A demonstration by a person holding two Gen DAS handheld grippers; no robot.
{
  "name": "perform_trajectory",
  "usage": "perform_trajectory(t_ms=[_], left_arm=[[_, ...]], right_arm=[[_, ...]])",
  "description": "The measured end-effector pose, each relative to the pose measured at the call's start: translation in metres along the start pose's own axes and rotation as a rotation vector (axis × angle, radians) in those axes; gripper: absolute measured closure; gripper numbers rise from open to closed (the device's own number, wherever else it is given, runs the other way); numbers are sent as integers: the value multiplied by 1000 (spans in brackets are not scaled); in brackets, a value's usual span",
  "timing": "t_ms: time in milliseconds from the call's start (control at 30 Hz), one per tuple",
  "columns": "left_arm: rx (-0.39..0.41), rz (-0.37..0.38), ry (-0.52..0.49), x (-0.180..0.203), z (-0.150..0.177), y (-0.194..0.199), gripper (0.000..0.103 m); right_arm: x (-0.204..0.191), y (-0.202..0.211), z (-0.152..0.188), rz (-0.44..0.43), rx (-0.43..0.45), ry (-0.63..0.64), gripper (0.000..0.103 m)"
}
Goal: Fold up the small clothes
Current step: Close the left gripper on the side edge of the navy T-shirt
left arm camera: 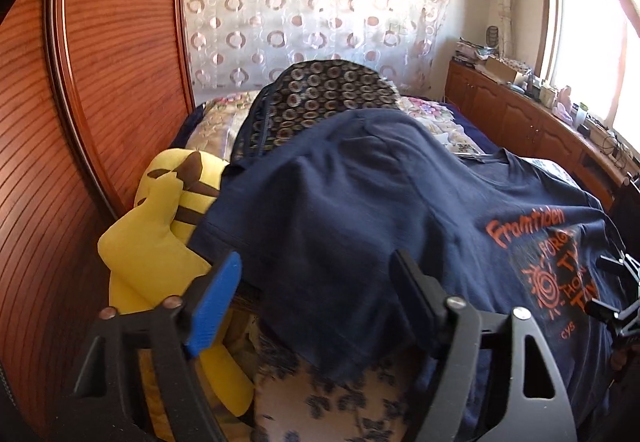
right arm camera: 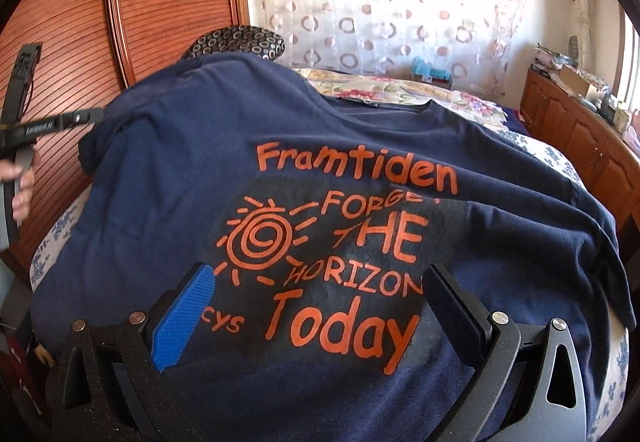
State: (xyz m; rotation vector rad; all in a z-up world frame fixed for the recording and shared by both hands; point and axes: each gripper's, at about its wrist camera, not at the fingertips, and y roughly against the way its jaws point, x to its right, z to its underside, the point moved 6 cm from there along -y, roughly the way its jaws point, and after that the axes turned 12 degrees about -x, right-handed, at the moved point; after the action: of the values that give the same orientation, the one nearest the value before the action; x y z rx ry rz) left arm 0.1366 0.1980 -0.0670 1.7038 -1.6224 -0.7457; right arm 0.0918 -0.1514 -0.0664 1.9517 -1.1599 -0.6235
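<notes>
A navy T-shirt (right arm camera: 192, 202) with an orange sun and lettering print lies spread face up over the bed; its left sleeve (left arm camera: 320, 226) is bunched into a hump. My left gripper (left arm camera: 316, 298) stands open at the shirt's left edge. The hem hangs between its blue pad (left arm camera: 216, 302) and black pad (left arm camera: 416, 298), and neither pad presses on it. My right gripper (right arm camera: 320, 306) hovers open over the lower print with nothing clamped. In the right wrist view the left gripper (right arm camera: 86, 118) shows at the far left, held by a hand (right arm camera: 20, 182). The right gripper (left arm camera: 604, 286) peeks in at the left view's right edge.
A yellow plush toy (left arm camera: 160, 234) lies at the bed's left side against a wooden wardrobe (left arm camera: 100, 82). A dark ring-patterned cushion (left arm camera: 320, 98) sits behind the shirt. Flowered bedding (right arm camera: 400, 86) lies beyond it, and cluttered wooden cabinets (left arm camera: 520, 114) run under the window at right.
</notes>
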Motion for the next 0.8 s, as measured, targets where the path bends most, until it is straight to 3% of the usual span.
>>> perform_trajectory(t_ms=[267, 333, 367, 433, 567, 800], left_arm=[[-96, 52, 8, -14, -4, -36, 53], [-100, 46, 18, -17, -3, -40, 73], [-96, 47, 16, -16, -2, -39, 76], [-83, 50, 0, -14, -3, -36, 91], [-44, 2, -53, -5, -7, -20, 98], [27, 26, -121, 26, -31, 15, 99]], right_arm=[[0, 5, 2, 13, -13, 8, 0], [-2, 5, 2, 17, -10, 8, 0], [-2, 4, 2, 17, -10, 8, 0], [-1, 4, 3, 20, -5, 8, 0], [-2, 3, 3, 22, -2, 7, 0], [-3, 0, 0, 22, -7, 3, 0]])
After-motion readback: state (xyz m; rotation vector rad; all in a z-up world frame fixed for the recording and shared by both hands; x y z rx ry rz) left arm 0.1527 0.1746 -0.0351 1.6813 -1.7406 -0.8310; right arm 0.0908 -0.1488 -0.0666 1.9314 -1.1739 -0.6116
